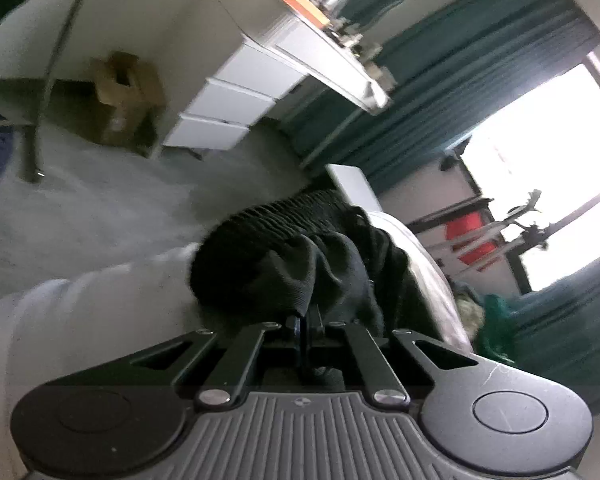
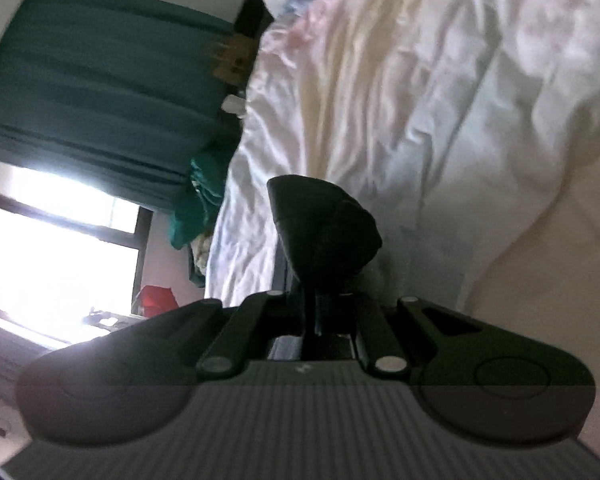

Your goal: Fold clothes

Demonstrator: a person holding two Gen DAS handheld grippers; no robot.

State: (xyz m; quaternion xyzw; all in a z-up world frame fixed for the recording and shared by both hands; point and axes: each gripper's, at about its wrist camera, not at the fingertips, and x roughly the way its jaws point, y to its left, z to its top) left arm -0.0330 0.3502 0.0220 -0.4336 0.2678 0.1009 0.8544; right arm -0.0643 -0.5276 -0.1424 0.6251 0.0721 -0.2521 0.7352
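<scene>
A black garment [image 1: 300, 256] with a ribbed elastic waistband hangs bunched in front of my left gripper [image 1: 309, 314], which is shut on a fold of it, lifted above the white bed [image 1: 80, 320]. In the right wrist view my right gripper [image 2: 320, 292] is shut on another bunched corner of the black garment [image 2: 324, 224], held over the rumpled white bedsheet [image 2: 440, 100]. Both views are tilted sideways. The rest of the garment between the grippers is hidden.
A white desk with drawers [image 1: 236, 92] and clutter on top stands across the grey carpet [image 1: 100, 208]. A cardboard box [image 1: 124, 100] sits beside it. Teal curtains [image 2: 100, 80] frame a bright window [image 2: 52, 248]. A green cloth pile [image 2: 200, 200] lies at the bed's edge.
</scene>
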